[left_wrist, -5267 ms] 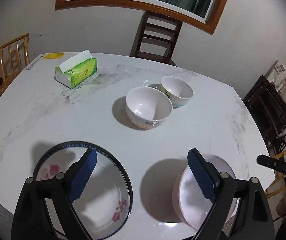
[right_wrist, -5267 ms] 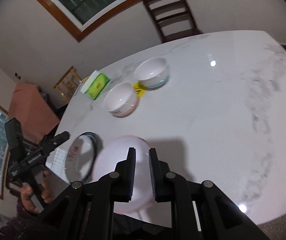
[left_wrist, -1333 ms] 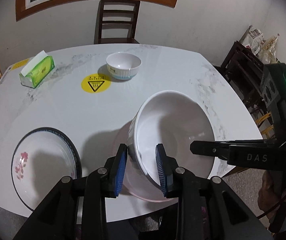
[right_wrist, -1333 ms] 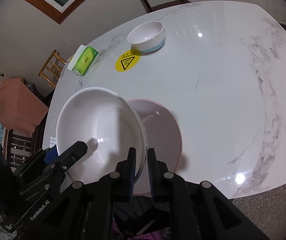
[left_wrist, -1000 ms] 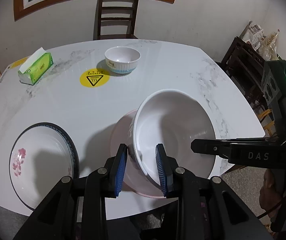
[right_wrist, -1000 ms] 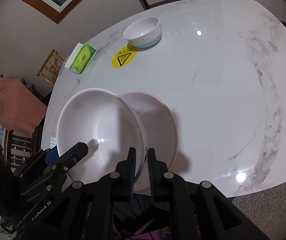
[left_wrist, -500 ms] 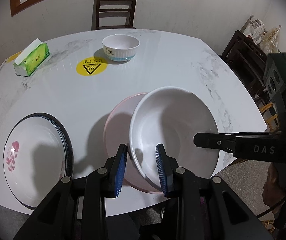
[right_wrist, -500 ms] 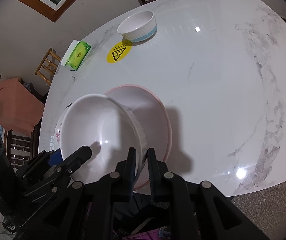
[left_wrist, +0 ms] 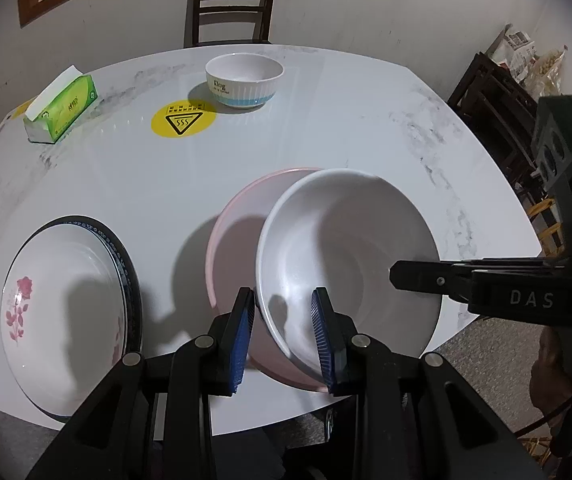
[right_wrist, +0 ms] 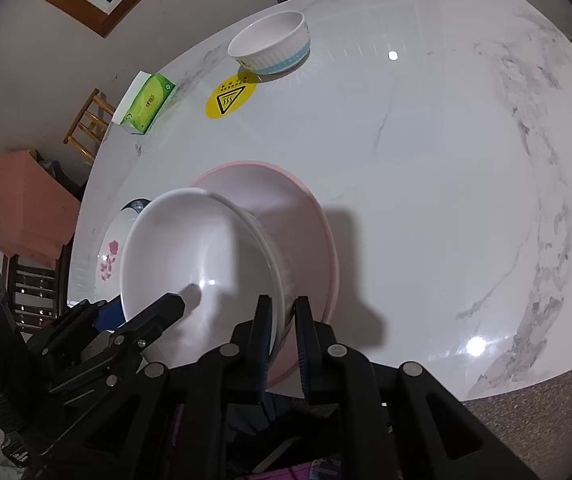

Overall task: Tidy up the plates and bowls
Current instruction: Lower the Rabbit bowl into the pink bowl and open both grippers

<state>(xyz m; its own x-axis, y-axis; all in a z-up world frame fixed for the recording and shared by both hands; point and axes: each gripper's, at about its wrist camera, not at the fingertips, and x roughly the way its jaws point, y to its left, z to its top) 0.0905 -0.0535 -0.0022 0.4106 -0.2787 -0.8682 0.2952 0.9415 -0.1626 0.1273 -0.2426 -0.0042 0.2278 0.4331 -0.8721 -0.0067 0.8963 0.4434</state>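
Note:
A large white bowl [left_wrist: 346, 252] [right_wrist: 201, 256] sits tilted over the pink plate [left_wrist: 237, 232] [right_wrist: 306, 220] near the table's front edge. My left gripper [left_wrist: 281, 320] is shut on the bowl's near rim, one blue pad on each side. My right gripper [right_wrist: 283, 320] is shut on the bowl's rim from the other side. A flowered plate with a dark rim [left_wrist: 61, 308] [right_wrist: 111, 256] lies to the left. A small white bowl with a blue band [left_wrist: 244, 80] [right_wrist: 271, 46] stands at the far side.
A green tissue box [left_wrist: 61, 108] [right_wrist: 147, 102] lies at the far left of the white marble table [left_wrist: 326, 136]. A yellow warning sticker [left_wrist: 183, 120] [right_wrist: 230, 96] is next to the small bowl. A wooden chair [left_wrist: 231, 4] stands behind the table.
Both grippers have carried the large white bowl lower and onto the pink plate. The pink plate and the other dishes have not moved.

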